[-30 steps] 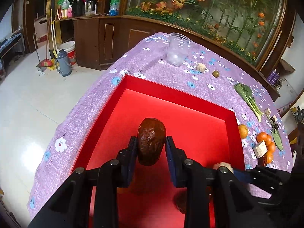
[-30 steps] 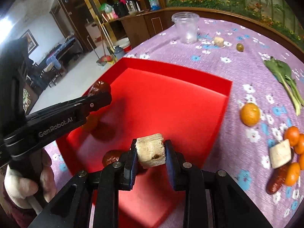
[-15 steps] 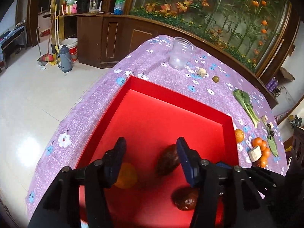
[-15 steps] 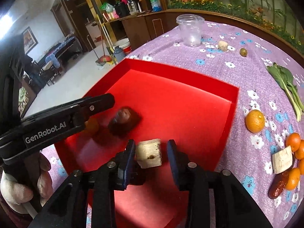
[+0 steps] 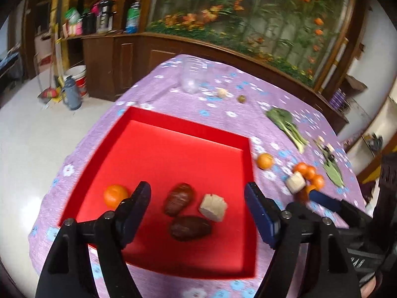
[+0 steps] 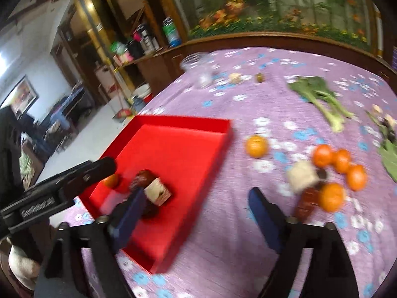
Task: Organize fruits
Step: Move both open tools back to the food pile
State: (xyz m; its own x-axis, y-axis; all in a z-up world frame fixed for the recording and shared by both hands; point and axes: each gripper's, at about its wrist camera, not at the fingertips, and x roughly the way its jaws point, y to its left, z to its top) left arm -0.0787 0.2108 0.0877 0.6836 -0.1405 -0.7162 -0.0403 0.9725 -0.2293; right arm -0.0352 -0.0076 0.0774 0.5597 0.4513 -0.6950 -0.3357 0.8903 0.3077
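Observation:
A red tray [image 5: 173, 139] [image 6: 198, 124] lies on the purple flowered table. In it rest an orange [image 5: 115, 195], two dark brown fruits [image 5: 179, 198] [image 5: 190, 228] and a pale cut chunk [image 5: 213, 207] [image 6: 158, 190]. My left gripper [image 5: 197, 206] hangs above them, its jaws opening, nothing between the pads. My right gripper [image 6: 197, 207] stands over the tray's right rim, jaws opening wide and empty. On the cloth to the right lie a lone orange [image 6: 256, 146], a cluster of oranges [image 6: 341, 161], another pale chunk [image 6: 301, 175] and a dark red fruit [image 6: 307, 203].
A clear plastic cup [image 5: 191, 79], a small pale piece [image 5: 222, 92] and an olive-coloured fruit [image 5: 241, 98] sit at the table's far end. Leafy greens [image 6: 317, 96] lie at the right. A wooden counter with a planter backs the table. The left gripper's arm [image 6: 62, 183] crosses the right wrist view.
Both grippers opened and let go: the dark fruit and the pale chunk now lie in the tray. Both hands pulled back and up; the right one swung toward the tray's right side.

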